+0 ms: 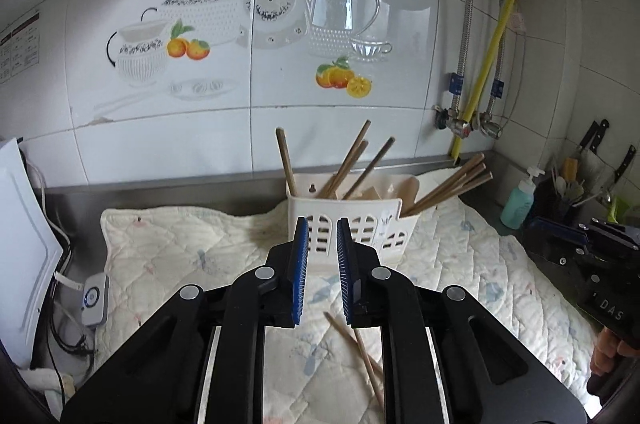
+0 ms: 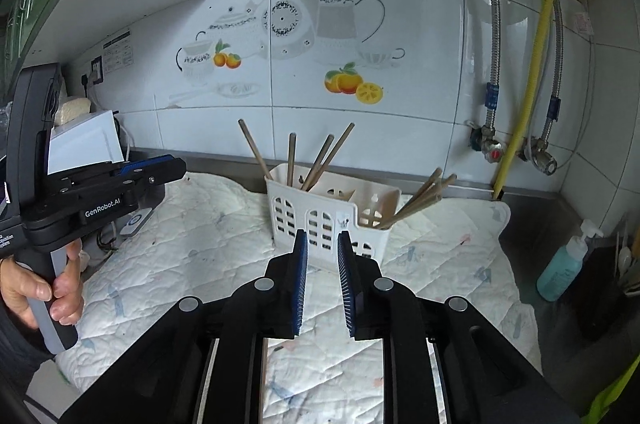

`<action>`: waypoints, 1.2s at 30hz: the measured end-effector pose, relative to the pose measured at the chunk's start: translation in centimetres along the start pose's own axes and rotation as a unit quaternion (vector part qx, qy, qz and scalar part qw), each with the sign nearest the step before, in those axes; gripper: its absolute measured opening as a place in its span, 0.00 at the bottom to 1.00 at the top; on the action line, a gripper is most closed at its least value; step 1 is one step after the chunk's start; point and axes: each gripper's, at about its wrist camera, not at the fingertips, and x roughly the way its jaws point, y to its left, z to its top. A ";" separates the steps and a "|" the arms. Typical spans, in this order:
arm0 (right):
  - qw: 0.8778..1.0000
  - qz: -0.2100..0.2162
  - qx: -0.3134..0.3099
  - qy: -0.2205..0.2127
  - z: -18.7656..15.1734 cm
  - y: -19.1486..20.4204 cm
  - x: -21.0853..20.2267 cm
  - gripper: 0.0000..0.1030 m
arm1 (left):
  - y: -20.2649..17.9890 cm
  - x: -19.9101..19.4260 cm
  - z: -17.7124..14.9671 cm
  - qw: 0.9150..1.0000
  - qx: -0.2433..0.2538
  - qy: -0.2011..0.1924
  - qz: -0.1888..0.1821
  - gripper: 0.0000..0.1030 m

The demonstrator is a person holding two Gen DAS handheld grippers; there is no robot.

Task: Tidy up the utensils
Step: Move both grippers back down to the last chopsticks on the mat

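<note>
**Both grippers empty above the quilted mat, caddy ahead**

I had the left gripper with its blue pads a narrow gap apart and nothing between them, so it was released; the right gripper stood the same way, slightly parted and empty; each one hung above the mat and pointed toward the white slotted caddy just beyond its fingertips; below my left gripper two loose chopsticks lay crossed on the quilted mat, partly hidden by the black frame; the caddy stood upright on the mat near the back wall, with several wooden chopsticks leaning out of its left compartment and a bundle of chopsticks slanting low out of its right end; the mat covered a steel worktop; in the right wrist view a hand held the left gripper's handle at the frame's left edge; off to the right a teal pump bottle stood on the bare worktop, well apart from the caddy; behind everything rose the tiled wall with its teapot picture.
</note>
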 end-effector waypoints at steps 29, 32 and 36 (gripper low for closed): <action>0.986 0.067 0.057 0.139 -15.1 3.5 3.6 0.17 | -1.4 0.1 -14.3 0.990 -0.026 0.133 -0.025 0.41; 0.984 0.070 0.057 0.151 -15.8 3.8 4.4 0.20 | -1.5 0.5 -15.3 0.988 -0.027 0.147 -0.028 0.41; 0.982 0.072 0.061 0.164 -16.5 3.8 5.3 0.20 | -1.5 1.0 -16.0 0.986 -0.033 0.158 -0.032 0.41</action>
